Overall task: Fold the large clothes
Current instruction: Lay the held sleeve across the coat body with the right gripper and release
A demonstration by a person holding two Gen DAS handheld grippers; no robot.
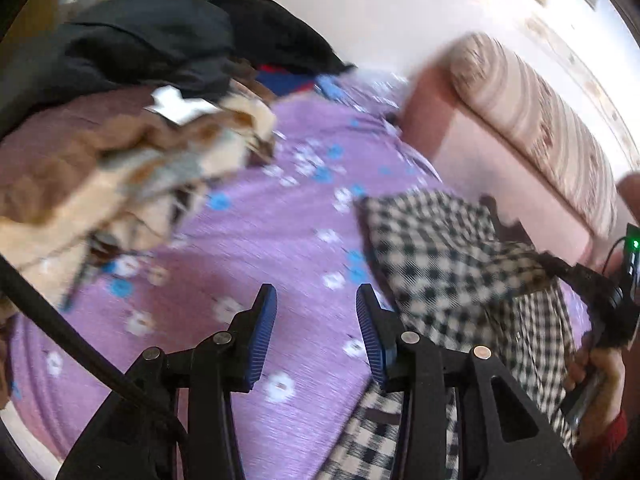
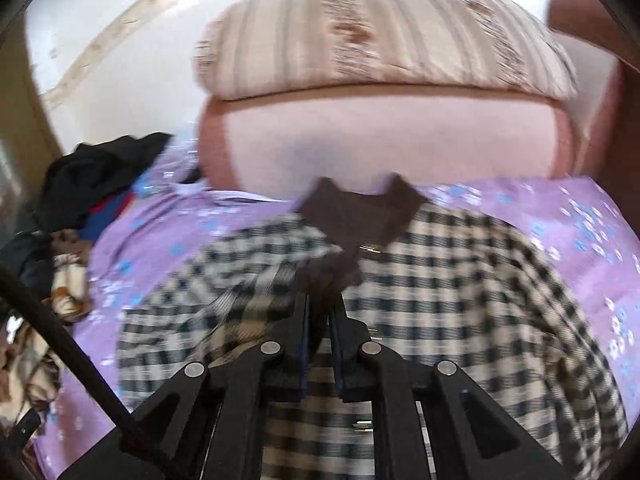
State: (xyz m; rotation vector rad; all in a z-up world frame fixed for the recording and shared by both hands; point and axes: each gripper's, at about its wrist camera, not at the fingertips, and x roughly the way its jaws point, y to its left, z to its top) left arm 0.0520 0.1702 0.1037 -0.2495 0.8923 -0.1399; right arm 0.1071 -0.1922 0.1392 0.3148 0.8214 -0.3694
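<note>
Right gripper (image 2: 318,308) pinched nearly shut on a bunched fold of the checked shirt (image 2: 440,300), just below its brown collar (image 2: 352,216), fingers aimed toward the pink headboard (image 2: 380,136). Left gripper (image 1: 316,312) held low over the purple bedsheet (image 1: 260,232), spread wide with nothing between the blue pads (image 1: 266,332), just beside the shirt's left edge and not touching it as far as the blur allows. Right hand (image 1: 596,368) glimpsed at the far right of the left view, wrapped round its gripper handle. Shirt laid across the sheet, collar pointing at the headboard, long axis running from the headboard back toward the camera; cloth near the pinch lifted and rumpled, the rest draped flat, hem out of sight beneath the gripper bodies. Striped pillow (image 2: 380,40) sitting on top of the headboard. To the left of the shirt, an open stretch of flowered sheet, then a heap of tan and brown clothes (image 1: 120,168), with dark clothes (image 1: 160,40) piled beyond it, nearer the headboard end. To the right of the shirt, a narrower strip of bare sheet. Both views smeared by motion blur, so fine edges uncertain.
</note>
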